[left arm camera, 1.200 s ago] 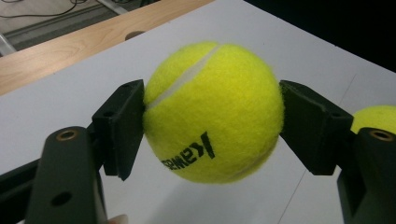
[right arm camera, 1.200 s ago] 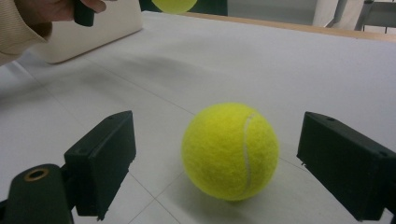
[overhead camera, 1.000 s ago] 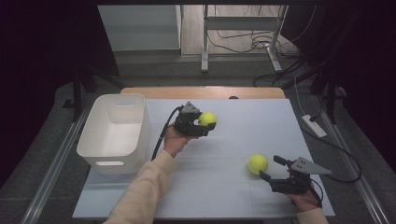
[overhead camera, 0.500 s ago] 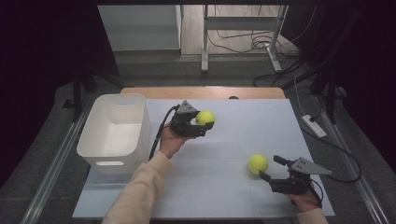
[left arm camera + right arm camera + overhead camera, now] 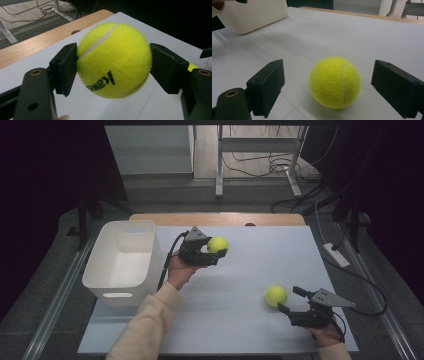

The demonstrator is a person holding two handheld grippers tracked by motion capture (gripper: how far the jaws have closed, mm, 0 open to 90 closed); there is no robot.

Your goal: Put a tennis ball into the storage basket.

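Observation:
My left gripper (image 5: 216, 250) is held above the middle of the white table (image 5: 250, 270), shut on a yellow tennis ball (image 5: 218, 244). In the left gripper view that ball (image 5: 113, 60) sits squeezed between both black pads (image 5: 65, 67), with black lettering facing the camera. A second tennis ball (image 5: 276, 295) rests on the table at the front right. My right gripper (image 5: 288, 299) is open just behind it. In the right gripper view this ball (image 5: 335, 81) lies between the spread pads (image 5: 267, 85), touching neither.
A white plastic bin (image 5: 122, 257) stands on the table's left side, and its wall (image 5: 254, 13) shows far off in the right gripper view. A wooden strip (image 5: 215, 218) runs along the far edge. Cables and a table frame lie on the floor beyond.
My left gripper has drifted slightly left and up with the ball held in it. The right gripper and the second ball have stayed put.

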